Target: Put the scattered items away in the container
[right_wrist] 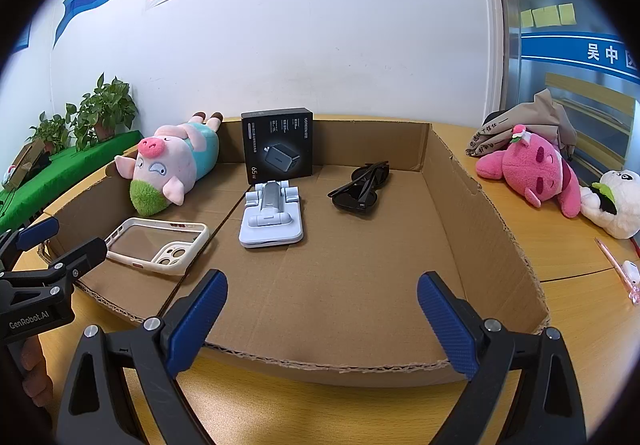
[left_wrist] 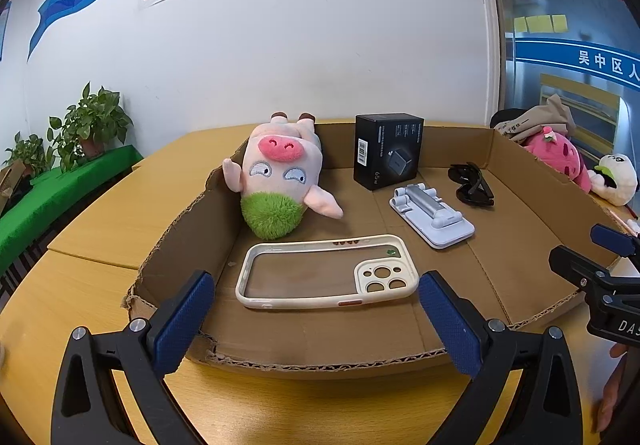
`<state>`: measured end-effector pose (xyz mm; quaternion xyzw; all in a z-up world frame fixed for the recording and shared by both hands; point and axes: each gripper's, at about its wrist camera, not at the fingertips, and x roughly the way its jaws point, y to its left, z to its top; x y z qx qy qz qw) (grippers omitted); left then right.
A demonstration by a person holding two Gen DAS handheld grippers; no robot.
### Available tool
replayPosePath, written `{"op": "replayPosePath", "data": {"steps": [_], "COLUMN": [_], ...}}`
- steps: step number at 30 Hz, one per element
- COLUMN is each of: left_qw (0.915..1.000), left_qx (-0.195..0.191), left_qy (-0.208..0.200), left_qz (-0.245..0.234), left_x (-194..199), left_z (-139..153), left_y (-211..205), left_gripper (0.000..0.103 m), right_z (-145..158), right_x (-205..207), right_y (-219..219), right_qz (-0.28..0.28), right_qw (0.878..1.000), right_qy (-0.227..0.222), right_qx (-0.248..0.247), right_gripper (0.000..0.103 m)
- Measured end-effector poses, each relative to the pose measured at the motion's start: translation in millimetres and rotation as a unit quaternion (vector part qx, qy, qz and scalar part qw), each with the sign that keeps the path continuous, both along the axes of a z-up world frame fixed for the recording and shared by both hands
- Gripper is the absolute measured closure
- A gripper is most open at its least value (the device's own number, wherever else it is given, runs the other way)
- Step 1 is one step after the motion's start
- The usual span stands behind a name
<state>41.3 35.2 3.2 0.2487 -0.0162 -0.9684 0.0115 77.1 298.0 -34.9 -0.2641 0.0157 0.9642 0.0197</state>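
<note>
A shallow cardboard tray [left_wrist: 532, 205] [right_wrist: 472, 205] sits on the wooden table. In it lie a cream phone case [left_wrist: 326, 271] [right_wrist: 158, 241], a pink pig plush [left_wrist: 280, 173] [right_wrist: 172, 169], a black charger box [left_wrist: 388, 151] [right_wrist: 278, 149], a white phone stand [left_wrist: 432, 215] [right_wrist: 272, 219] and black sunglasses [left_wrist: 472, 183] [right_wrist: 360, 189]. My left gripper [left_wrist: 316, 321] is open and empty at the tray's near edge, just before the phone case. My right gripper [right_wrist: 322, 319] is open and empty over the near edge.
To the right of the tray on the table lie a pink plush [right_wrist: 532, 169], a white panda plush [right_wrist: 616, 201], a beige cloth bag [right_wrist: 528, 121] and a pink pen [right_wrist: 618, 269]. Potted plants [left_wrist: 92, 125] stand on a green shelf at left.
</note>
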Motion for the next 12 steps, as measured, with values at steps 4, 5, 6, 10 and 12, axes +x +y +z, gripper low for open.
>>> {"op": "replayPosePath", "data": {"steps": [4, 5, 6, 10, 12], "left_qw": [1.0, 1.0, 1.0, 1.0, 1.0], "left_qx": [0.0, 0.0, 0.001, -0.006, -0.005], "left_qy": [0.0, 0.0, -0.001, 0.002, 0.002], "left_qz": [0.001, 0.0, 0.0, 0.003, 0.002], "left_x": [0.5, 0.3, 0.3, 0.4, -0.2], "left_z": [0.2, 0.0, 0.1, 0.2, 0.0], "left_y": [0.1, 0.1, 0.0, 1.0, 0.7], "left_gripper": [0.0, 0.0, 0.0, 0.0, 0.0], "right_z": [0.0, 0.0, -0.1, 0.0, -0.1], "right_x": [0.0, 0.0, -0.1, -0.1, -0.1], "right_y": [0.0, 0.1, 0.3, 0.3, 0.2], "right_qz": [0.0, 0.0, 0.0, 0.0, 0.0], "right_qw": [1.0, 1.0, 1.0, 1.0, 1.0], "right_qy": [0.0, 0.0, 0.0, 0.0, 0.0], "right_qx": [0.0, 0.0, 0.0, 0.0, 0.0], "right_gripper": [0.007, 0.007, 0.007, 0.007, 0.007]}}
